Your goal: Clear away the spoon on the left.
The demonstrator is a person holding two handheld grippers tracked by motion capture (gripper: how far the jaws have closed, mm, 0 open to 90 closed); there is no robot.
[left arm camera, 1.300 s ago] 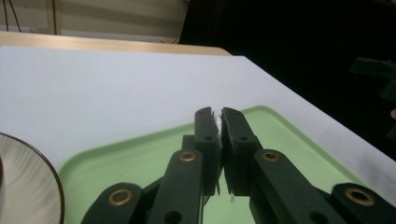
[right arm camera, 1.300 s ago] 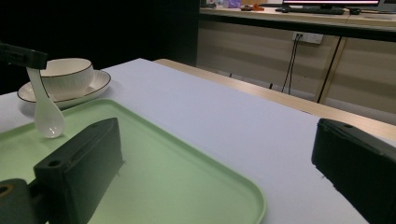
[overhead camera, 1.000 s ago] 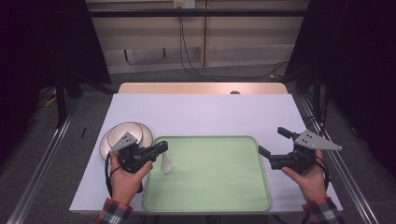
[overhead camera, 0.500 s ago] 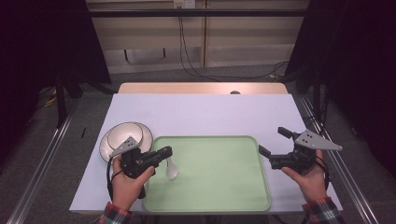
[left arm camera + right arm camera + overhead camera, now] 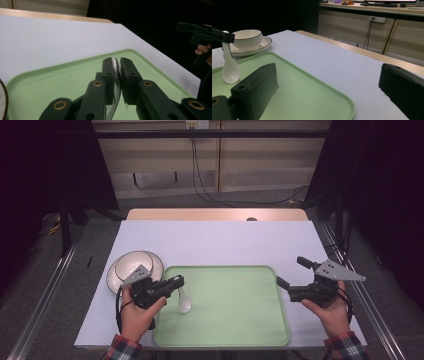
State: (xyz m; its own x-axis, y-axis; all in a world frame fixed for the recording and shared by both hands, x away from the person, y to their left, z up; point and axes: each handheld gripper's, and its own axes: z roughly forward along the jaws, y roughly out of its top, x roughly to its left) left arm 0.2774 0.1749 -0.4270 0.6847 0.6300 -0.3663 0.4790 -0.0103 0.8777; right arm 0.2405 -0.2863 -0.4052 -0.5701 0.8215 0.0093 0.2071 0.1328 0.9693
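My left gripper [image 5: 176,282] is shut on the handle of a white ceramic spoon [image 5: 184,303]. The spoon hangs bowl-end down over the left part of the green tray [image 5: 235,320]. In the left gripper view the jaws pinch a white sliver of the spoon [image 5: 115,75] above the tray [image 5: 57,82]. From the right gripper view the spoon [image 5: 230,71] stands nearly upright, its bowl end at the tray's [image 5: 294,90] surface; contact is unclear. My right gripper [image 5: 289,275] stays open beside the tray's right edge with nothing between its jaws.
A white bowl [image 5: 132,266] sits on a gold-rimmed plate [image 5: 156,265] left of the tray, just behind my left hand. The bowl [image 5: 248,37] and plate [image 5: 260,46] lie far left in the right gripper view. White table [image 5: 215,240] stretches behind the tray.
My left gripper has carried the spoon slightly right and toward the person, lowering it over the tray's left part. The right gripper has stayed still.
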